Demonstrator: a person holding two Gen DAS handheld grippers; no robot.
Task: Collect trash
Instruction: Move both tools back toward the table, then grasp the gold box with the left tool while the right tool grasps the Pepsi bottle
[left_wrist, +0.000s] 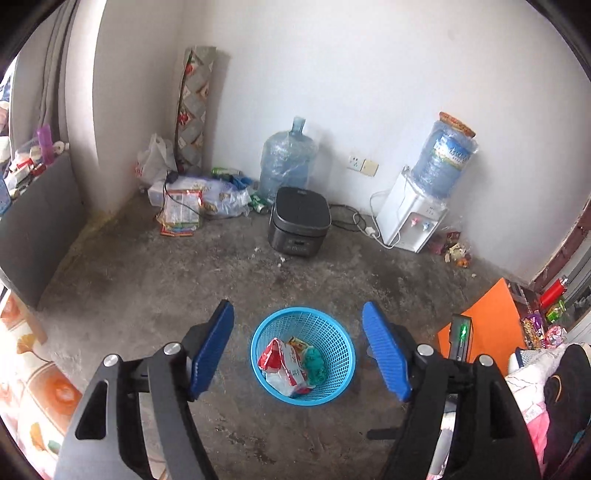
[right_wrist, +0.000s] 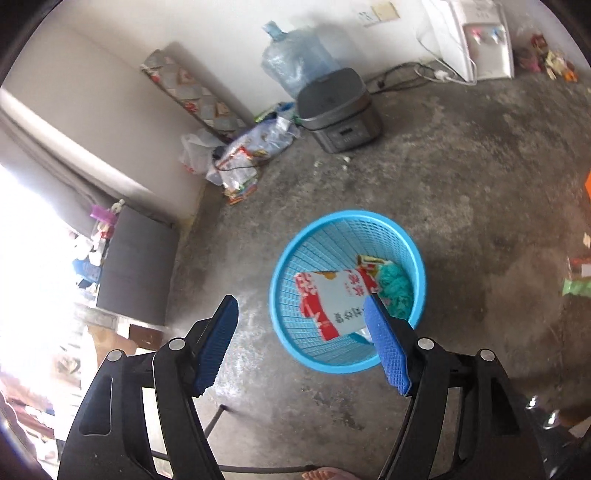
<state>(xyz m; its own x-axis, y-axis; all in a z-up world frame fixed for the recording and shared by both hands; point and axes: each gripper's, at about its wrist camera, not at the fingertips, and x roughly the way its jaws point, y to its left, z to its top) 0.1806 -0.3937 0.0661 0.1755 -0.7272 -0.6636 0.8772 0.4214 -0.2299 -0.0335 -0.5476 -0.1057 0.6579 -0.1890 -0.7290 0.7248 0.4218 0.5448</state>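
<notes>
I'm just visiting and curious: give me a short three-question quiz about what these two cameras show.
1. True or false: the blue basket already holds a red-and-white wrapper.
2. Which stands nearest the black cooker? A) orange board B) wrapped water jug C) water dispenser
3. Fill in: the left tool and right tool are both ____, holding nothing.

Key: 1 true; 2 B; 3 open.

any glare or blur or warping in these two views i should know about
Left wrist view: evenly lit and sharp; fisheye bows the walls, and the blue basket is clear between the open left gripper. Right wrist view: daylight blows out the left edge to white, the floor beside it looks hazy, and the snack bag in the basket stays readable beside the open right gripper.
</notes>
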